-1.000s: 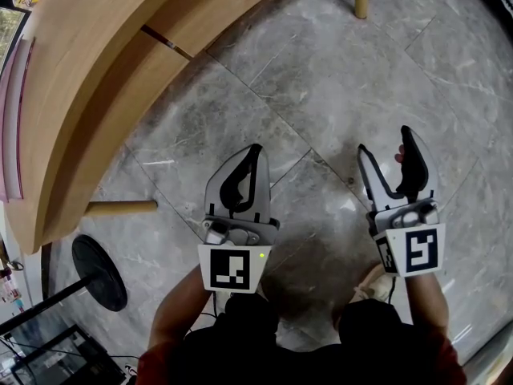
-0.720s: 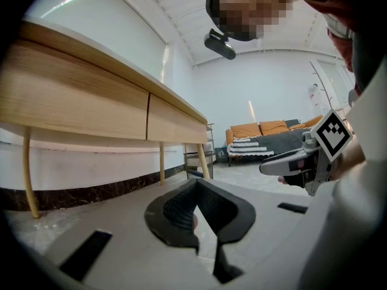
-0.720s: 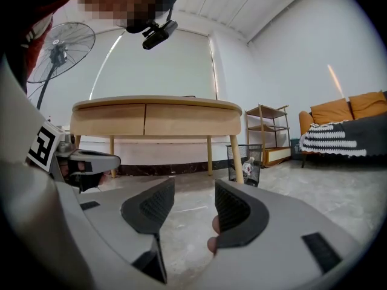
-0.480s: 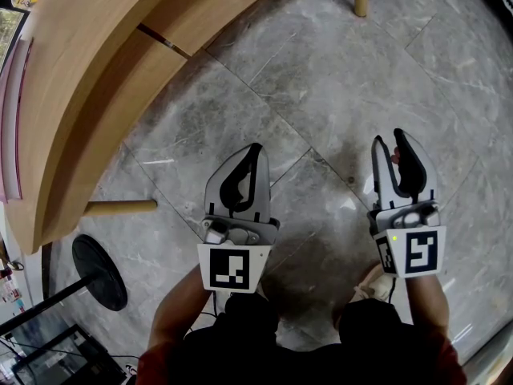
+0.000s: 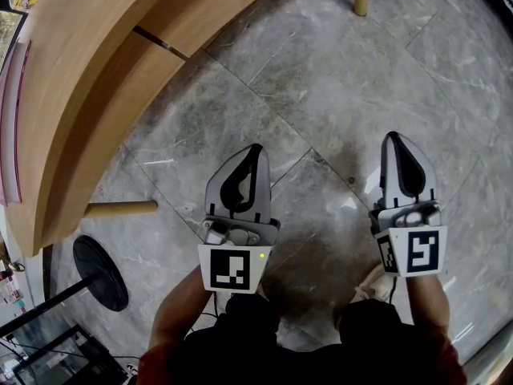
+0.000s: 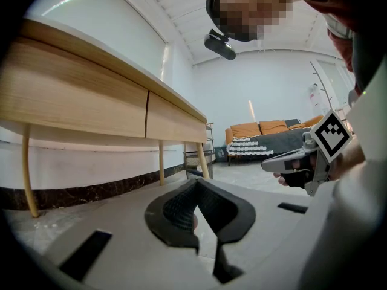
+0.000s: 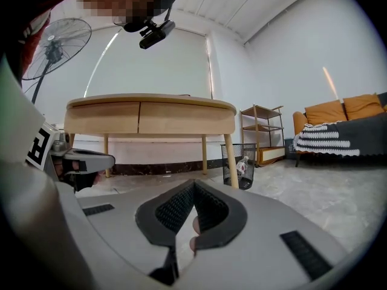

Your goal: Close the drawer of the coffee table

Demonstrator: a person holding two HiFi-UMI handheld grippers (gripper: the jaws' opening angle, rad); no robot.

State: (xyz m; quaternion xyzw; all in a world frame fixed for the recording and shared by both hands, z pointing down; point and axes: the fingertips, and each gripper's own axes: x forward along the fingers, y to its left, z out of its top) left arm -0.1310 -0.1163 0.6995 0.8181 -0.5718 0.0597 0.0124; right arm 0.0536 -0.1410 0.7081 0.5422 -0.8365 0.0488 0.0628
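Your left hand-held gripper [image 5: 255,149] and right hand-held gripper [image 5: 397,137] are pinched together on nothing, well back from the pale wooden oval table [image 5: 88,70], since its drawer fronts [image 7: 181,118] look flush.

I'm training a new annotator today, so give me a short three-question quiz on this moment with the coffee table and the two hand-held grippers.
1. True or false: the right hand-held gripper has its jaws wide apart.
2. In the head view, where does the coffee table lie? A) upper left B) lower right C) centre
3. How many drawer fronts does the right gripper view show on the table?

Key: 1 false, the jaws are together with nothing between them. 2 A. 3 two, side by side.
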